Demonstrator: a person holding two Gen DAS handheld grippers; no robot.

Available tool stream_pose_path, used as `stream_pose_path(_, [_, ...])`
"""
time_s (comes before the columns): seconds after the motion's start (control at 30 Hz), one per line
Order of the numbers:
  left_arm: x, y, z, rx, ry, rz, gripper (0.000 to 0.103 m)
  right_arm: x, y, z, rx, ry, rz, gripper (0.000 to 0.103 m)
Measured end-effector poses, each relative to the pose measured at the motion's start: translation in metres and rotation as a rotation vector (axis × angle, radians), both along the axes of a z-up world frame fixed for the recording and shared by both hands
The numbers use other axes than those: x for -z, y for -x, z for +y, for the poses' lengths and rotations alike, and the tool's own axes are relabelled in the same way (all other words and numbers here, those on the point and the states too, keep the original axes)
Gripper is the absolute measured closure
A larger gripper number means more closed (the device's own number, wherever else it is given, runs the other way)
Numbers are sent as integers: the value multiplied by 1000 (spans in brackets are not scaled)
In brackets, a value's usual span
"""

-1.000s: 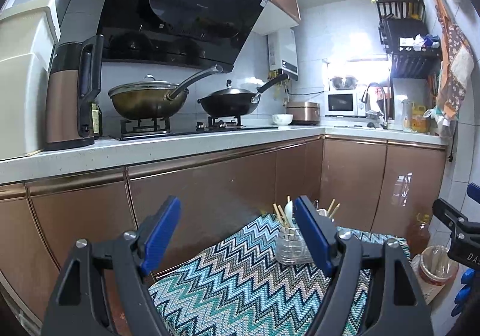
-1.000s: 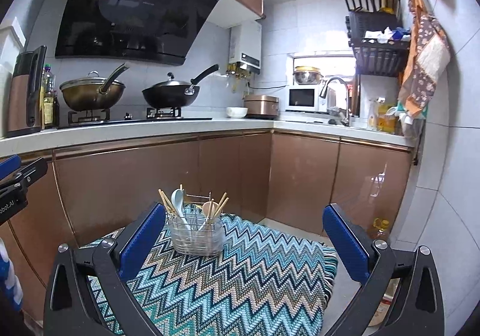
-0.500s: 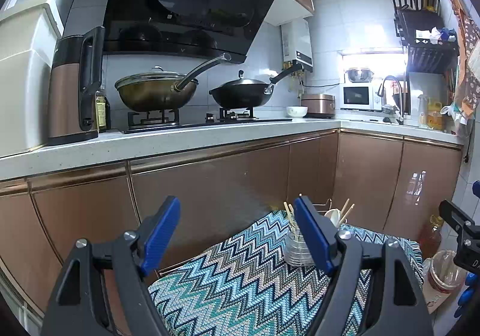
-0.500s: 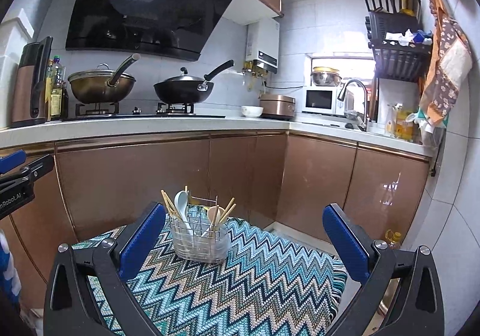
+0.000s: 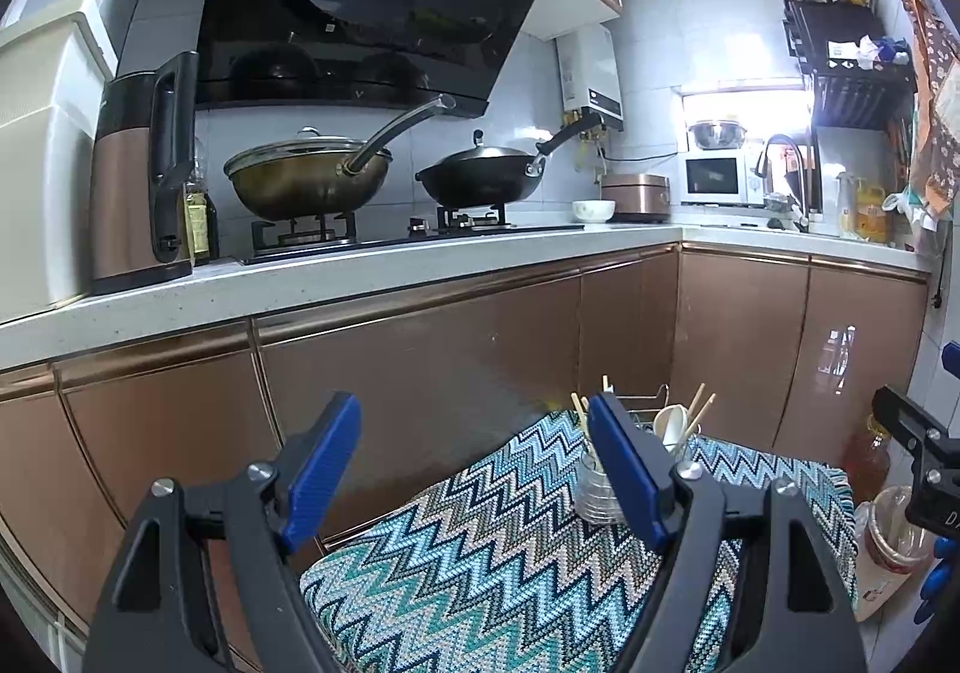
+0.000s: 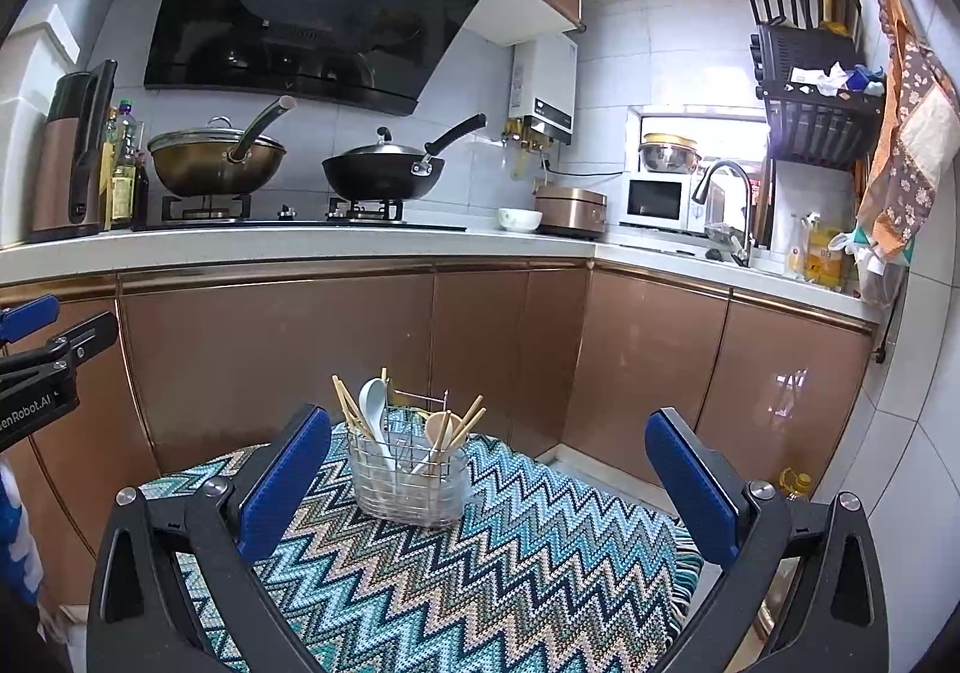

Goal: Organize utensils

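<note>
A clear utensil holder with a wire frame (image 6: 411,478) stands on a zigzag-patterned cloth (image 6: 492,571). It holds a pale blue spoon (image 6: 373,409), a beige spoon (image 6: 441,427) and several wooden chopsticks (image 6: 345,406). My right gripper (image 6: 489,484) is open and empty, held above the cloth just in front of the holder. My left gripper (image 5: 474,469) is open and empty; in its view the holder (image 5: 597,487) is partly hidden behind the right finger. The cloth (image 5: 498,553) lies below it.
Bronze cabinet fronts (image 6: 336,337) stand right behind the cloth under a white counter (image 6: 300,244). On the counter are two woks (image 6: 384,175), a kettle (image 5: 144,181), a rice cooker (image 6: 570,211) and a microwave (image 6: 660,199). An oil bottle (image 5: 864,457) and a cup (image 5: 894,541) stand on the floor at the right.
Both views have shifted slightly, and the holder has moved a little right in the frames. Both grippers stay open and empty.
</note>
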State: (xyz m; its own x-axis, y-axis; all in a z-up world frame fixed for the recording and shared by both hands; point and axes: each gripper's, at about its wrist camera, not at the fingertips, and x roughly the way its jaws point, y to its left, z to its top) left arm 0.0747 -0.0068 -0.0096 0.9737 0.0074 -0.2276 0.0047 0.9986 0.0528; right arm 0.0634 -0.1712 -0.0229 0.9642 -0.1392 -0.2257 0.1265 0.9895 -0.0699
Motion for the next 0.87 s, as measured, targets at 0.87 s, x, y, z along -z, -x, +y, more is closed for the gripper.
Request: stream_pose_path(0.87, [9, -21, -6, 84, 4, 8, 26, 9, -8, -13, 126, -1, 29, 0])
